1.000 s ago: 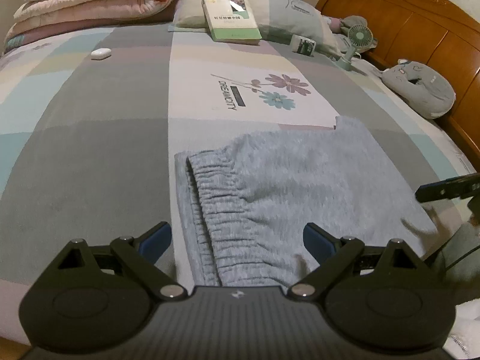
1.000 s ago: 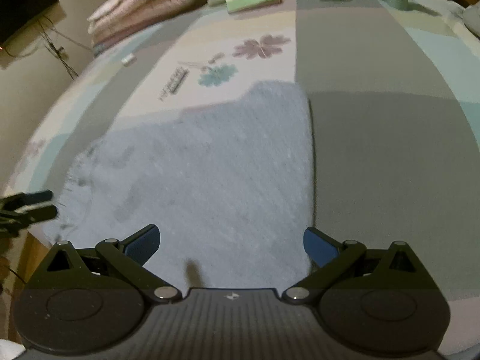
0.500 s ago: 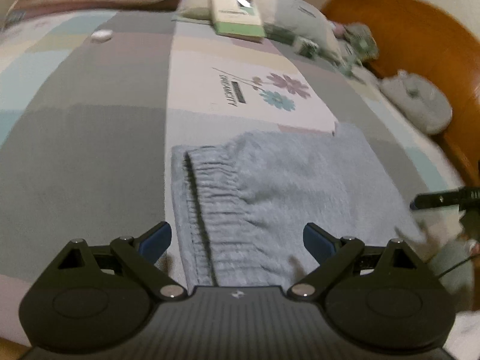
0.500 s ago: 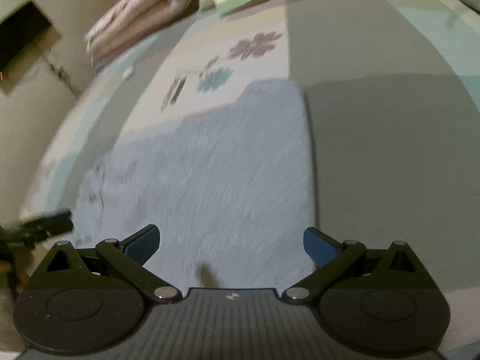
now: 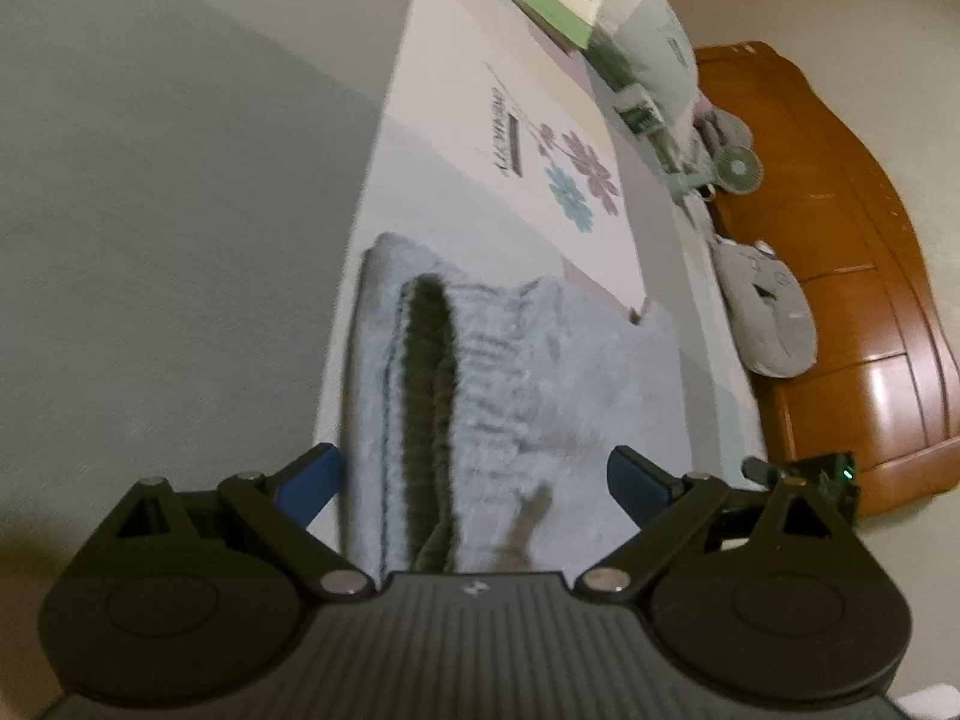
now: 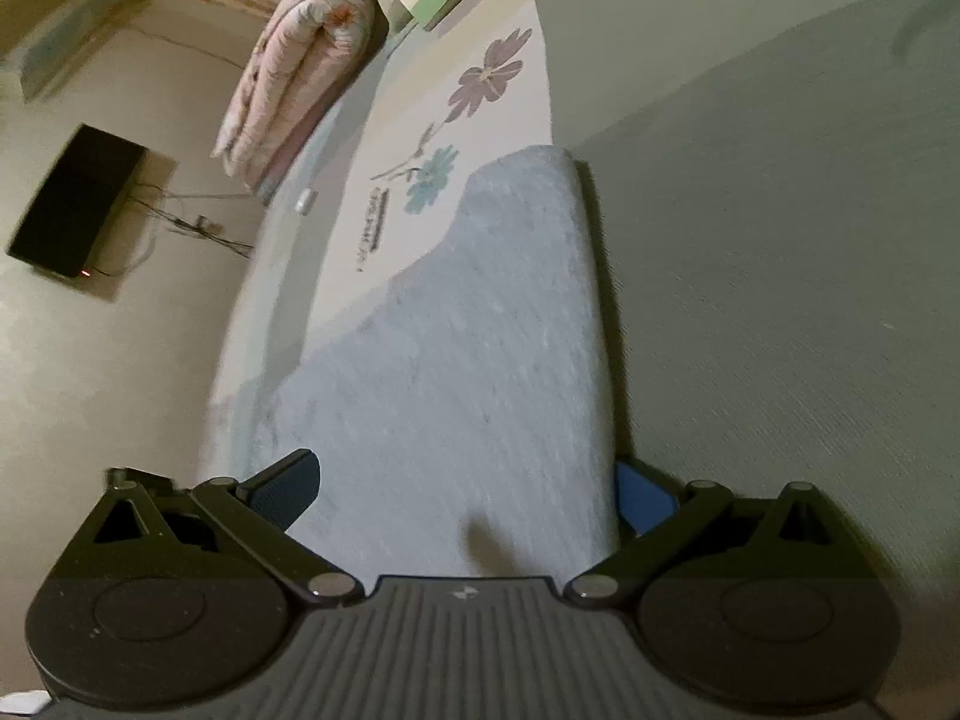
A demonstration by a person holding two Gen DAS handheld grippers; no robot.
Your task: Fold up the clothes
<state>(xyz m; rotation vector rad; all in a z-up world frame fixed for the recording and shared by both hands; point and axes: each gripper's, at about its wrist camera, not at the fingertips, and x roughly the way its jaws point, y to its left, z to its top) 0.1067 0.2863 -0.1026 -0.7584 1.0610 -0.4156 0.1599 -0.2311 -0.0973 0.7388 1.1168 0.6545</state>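
Clearly both grippers stand spread, grasping nothing: left gripper (image 5: 474, 471) straddles the elastic waistband (image 5: 429, 396), right gripper (image 6: 465, 489) the far edge of the grey sweatpants (image 6: 480, 324) on the bed (image 6: 780, 240). Soft, light, floppy fleece; pinch the thicker waistband and hem corners.

You see light grey pants (image 5: 540, 372) on a grey-and-white bedsheet (image 5: 180, 210) with purple and blue flowers (image 5: 579, 177) at 1 o'clock.
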